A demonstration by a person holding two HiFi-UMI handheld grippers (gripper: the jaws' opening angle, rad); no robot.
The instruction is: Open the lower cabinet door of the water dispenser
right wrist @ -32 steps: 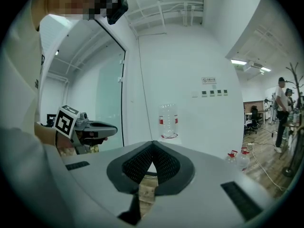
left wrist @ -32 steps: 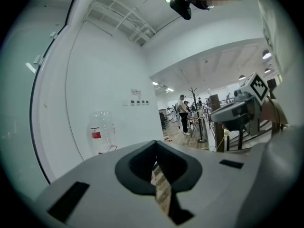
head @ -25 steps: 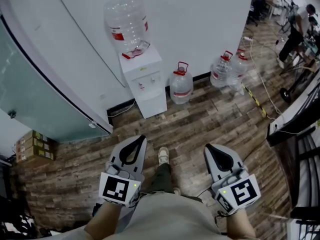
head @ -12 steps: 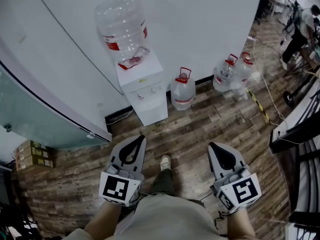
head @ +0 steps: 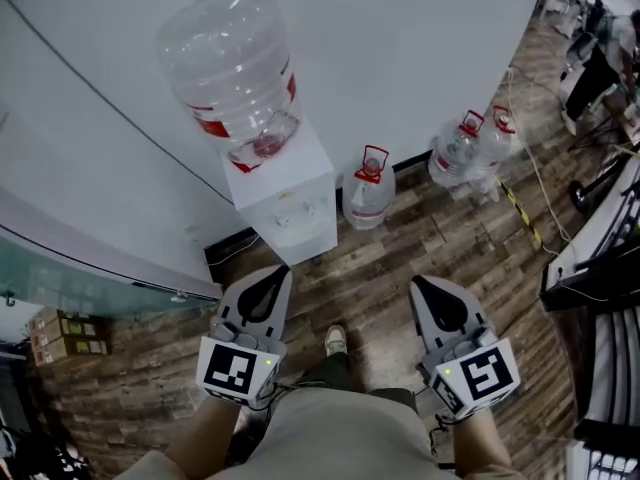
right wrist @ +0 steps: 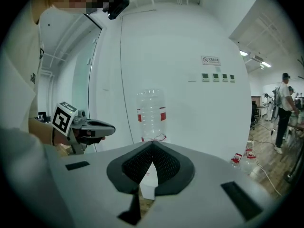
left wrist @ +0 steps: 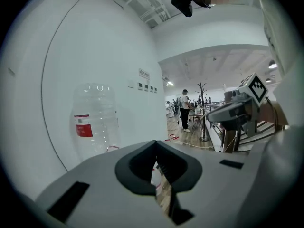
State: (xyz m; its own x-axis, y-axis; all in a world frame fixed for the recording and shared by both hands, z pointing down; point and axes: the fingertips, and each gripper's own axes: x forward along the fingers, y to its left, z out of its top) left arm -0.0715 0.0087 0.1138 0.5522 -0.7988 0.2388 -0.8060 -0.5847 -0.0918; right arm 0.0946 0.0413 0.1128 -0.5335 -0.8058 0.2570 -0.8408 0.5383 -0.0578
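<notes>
Head view: the water dispenser (head: 285, 193) is shown nearer than a second ago, at upper centre. Its lower cabinet door (head: 308, 240) is not yet reached by the left gripper (head: 270, 276) or the right gripper (head: 422, 286).
Left gripper view: the jaws are closed, with nothing held.
Right gripper view: the jaws are likewise closed and empty.

Bright, even indoor light; fisheye feeds with black corners.

On my head view the white wall (head: 400, 58) came through very bright and almost featureless, while the wooden floor (head: 400, 258) sat darker and the scene softened toward its right edge. Ceiling strip lights (right wrist: 251, 55) showed in the right gripper view. Both gripper views were round, black outside the circle, with lines bowing near the rim. The near grey bodies of the left gripper (left wrist: 156, 144) and right gripper (right wrist: 152, 144) looked soft. The clear bottle (head: 235, 68) carried small pale highlights.
</notes>
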